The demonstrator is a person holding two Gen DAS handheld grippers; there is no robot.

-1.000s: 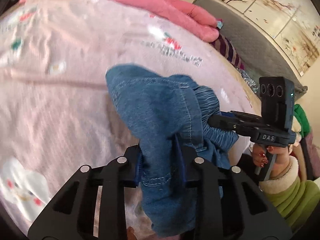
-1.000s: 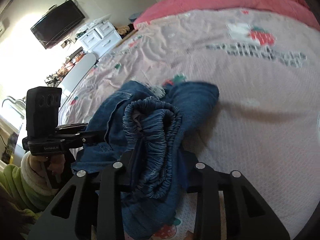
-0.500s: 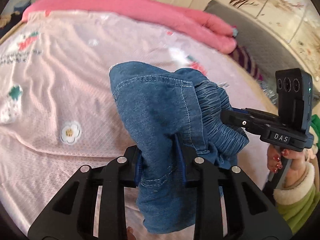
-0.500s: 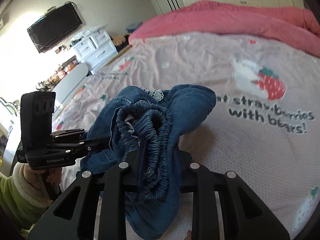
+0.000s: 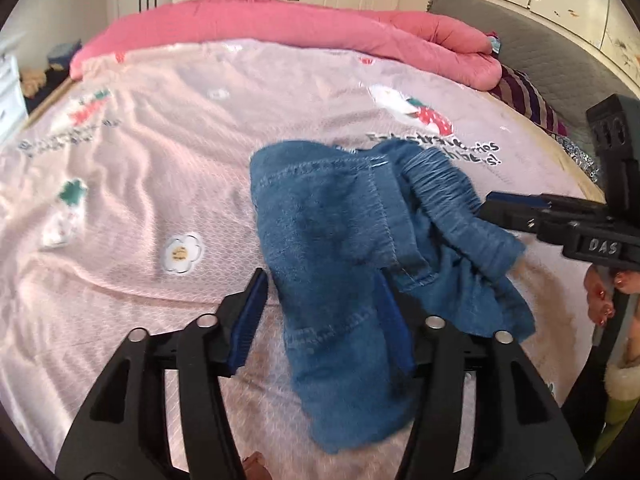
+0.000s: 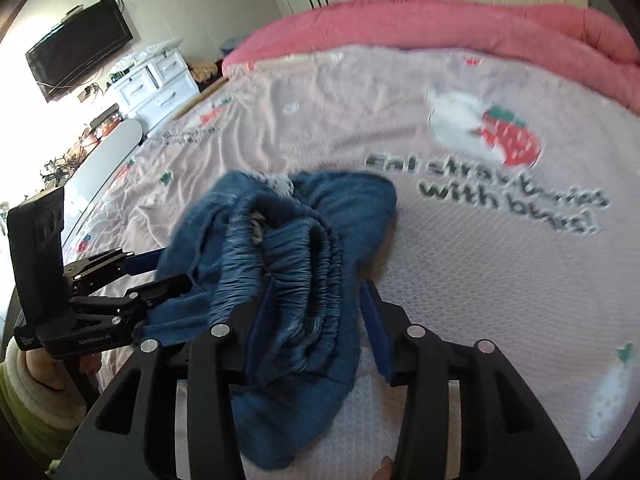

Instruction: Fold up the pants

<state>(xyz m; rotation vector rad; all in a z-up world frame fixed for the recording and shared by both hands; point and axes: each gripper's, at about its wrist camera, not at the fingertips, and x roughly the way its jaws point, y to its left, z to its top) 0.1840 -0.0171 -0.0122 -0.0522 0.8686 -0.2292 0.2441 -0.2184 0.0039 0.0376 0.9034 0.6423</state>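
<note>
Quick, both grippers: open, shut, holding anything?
Left gripper: jaws opening, the pants lie loose between them, not pinched.
Right gripper: jaws opening too, waistband between them, no longer gripped.

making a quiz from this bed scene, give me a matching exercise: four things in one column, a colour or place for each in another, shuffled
Things:
1. pants
2. quilt
3. television
4. bedsheet

Descriptions:
A. black, mounted on the wall
B. pale pink with strawberry prints and lettering
C. blue denim, bunched between the fingers of both grippers
D. bright pink, heaped along the far edge of the bed

Pairs: 1-C, 2-D, 3-A, 4-B
</note>
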